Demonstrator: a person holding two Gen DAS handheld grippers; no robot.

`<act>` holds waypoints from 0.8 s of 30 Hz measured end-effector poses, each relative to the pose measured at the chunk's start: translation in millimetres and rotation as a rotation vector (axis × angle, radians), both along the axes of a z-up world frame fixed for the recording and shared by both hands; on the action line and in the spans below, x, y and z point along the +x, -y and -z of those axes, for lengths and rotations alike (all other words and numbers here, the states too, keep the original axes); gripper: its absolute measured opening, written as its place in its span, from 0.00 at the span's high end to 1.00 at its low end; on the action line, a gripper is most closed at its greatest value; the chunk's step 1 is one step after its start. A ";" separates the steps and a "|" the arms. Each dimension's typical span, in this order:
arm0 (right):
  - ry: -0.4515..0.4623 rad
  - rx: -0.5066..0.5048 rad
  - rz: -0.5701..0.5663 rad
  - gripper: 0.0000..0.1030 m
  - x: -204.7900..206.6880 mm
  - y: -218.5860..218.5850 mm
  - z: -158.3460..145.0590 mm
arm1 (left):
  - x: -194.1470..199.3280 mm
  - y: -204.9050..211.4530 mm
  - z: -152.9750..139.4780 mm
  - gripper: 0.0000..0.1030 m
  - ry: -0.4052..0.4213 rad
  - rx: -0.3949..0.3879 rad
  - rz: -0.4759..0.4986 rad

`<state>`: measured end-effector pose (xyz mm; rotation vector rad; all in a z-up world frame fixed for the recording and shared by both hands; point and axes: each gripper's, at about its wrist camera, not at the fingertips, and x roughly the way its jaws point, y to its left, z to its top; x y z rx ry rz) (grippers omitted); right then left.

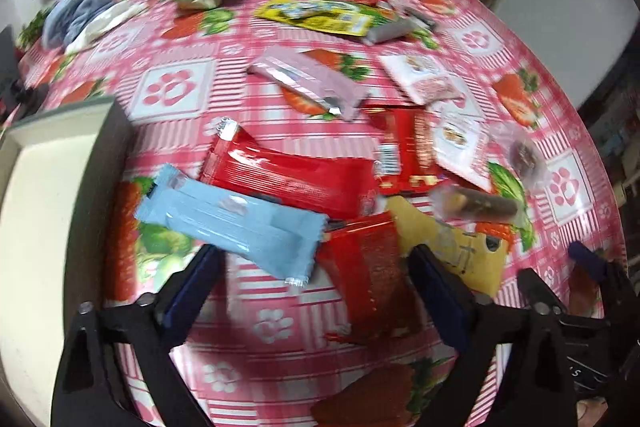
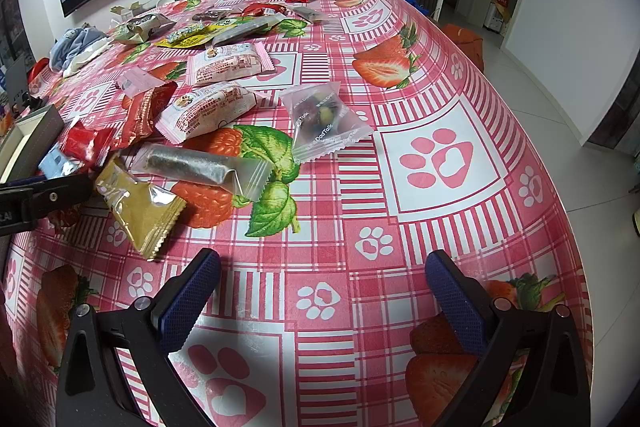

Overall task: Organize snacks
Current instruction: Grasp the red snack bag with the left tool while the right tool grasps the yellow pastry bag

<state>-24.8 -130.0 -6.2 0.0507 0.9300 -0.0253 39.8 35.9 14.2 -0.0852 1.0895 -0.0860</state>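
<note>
Snack wrappers are piling up across the pink strawberry-print plastic tablecloth (image 2: 400,187), crowding toward a white open box with dark walls (image 1: 48,187) at the left. The left gripper (image 1: 316,267) is hanging with jaws spread, gripping nothing, right over a crinkly red foil packet (image 1: 372,267) beside a glossy light-blue wrapper (image 1: 232,223). The right gripper (image 2: 320,275) is sitting wide open too, over bare cloth near the table's curved edge; a gold foil packet (image 2: 140,207) and clear sachet (image 2: 324,123) are lying ahead.
</note>
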 end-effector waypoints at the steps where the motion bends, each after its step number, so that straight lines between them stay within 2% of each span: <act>1: 0.000 0.000 0.000 0.00 0.0 0.0 0.0 | 0.9 4.0 -0.6 0.17 0.002 0.011 0.012; 3: 0.000 0.000 0.001 0.00 0.0 0.2 0.0 | -1.5 5.2 -1.7 0.24 0.006 0.007 0.019; 4: 0.000 0.000 0.001 0.00 0.0 0.1 -0.1 | -4.0 4.3 -2.1 0.33 0.007 0.009 0.015; 5: 0.000 0.000 0.001 0.00 0.0 0.1 -0.1 | -7.4 2.9 -3.1 0.46 0.008 0.015 0.010; 7: 0.000 0.000 0.002 0.00 -0.1 0.2 -0.2 | -16.8 -2.3 -4.4 0.63 0.006 -0.014 0.010; 9: 0.000 0.000 0.002 0.01 0.0 0.4 -0.2 | -28.6 -10.5 -3.8 0.65 0.008 -0.061 0.013; 14: 0.000 0.001 0.004 0.00 0.4 3.8 0.1 | -51.3 -27.0 -4.9 0.65 0.023 -0.090 0.002; 20: -0.003 0.002 0.002 0.01 1.9 14.3 0.9 | -48.9 -23.2 -5.2 0.64 0.029 -0.109 0.027; 21: -0.012 0.014 -0.022 0.01 1.9 14.9 0.2 | -46.5 -20.9 -5.3 0.64 0.029 -0.105 0.033; 24: -0.017 0.173 -0.180 0.01 -1.7 11.9 -14.8 | -48.8 -21.4 -6.6 0.64 0.037 -0.076 0.035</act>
